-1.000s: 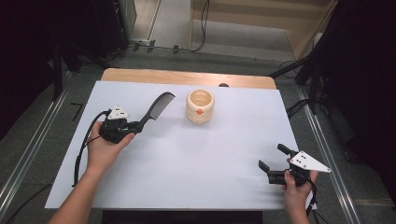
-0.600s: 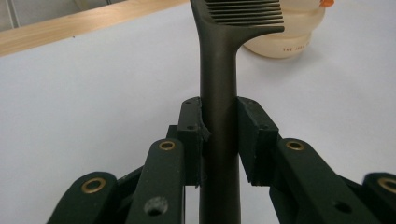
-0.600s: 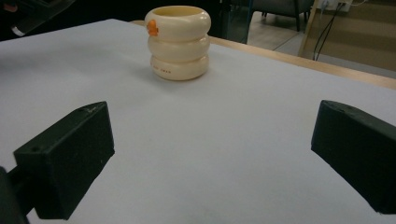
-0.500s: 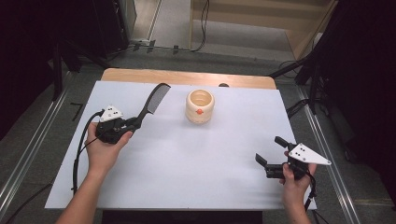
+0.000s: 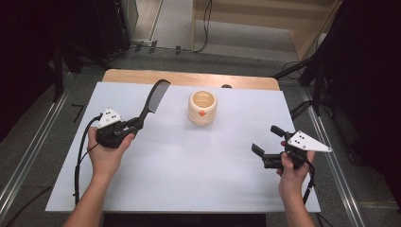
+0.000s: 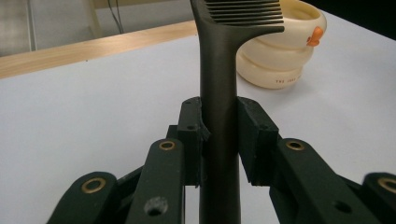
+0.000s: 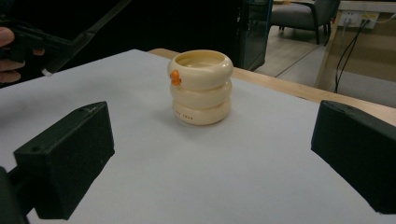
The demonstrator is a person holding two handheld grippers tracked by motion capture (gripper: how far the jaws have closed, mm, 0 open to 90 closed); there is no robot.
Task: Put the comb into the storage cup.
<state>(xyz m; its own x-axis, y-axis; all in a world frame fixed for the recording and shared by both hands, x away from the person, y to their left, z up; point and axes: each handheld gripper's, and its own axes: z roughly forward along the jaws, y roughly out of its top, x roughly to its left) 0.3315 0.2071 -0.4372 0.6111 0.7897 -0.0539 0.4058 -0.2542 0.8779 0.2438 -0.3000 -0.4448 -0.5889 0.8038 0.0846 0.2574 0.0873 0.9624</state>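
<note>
The left gripper (image 6: 219, 140) clamps a black comb (image 6: 219, 93) by its slim handle; the right gripper (image 5: 267, 142) gapes wide.

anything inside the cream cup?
Nothing visible inside the cream cup: the high view shows bare inner wall below the rim. Its bottom is hidden by the wall. The comb, clamped in the left gripper, is outside it.

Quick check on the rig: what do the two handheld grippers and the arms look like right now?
Both are black, two-jawed tools with blocky pads. The left gripper carries a white dotted plate and trails a black cable; the right gripper carries a pale three-cornered dotted plate and also trails a black cable. Forearms are bare, no sleeves visible.
</note>
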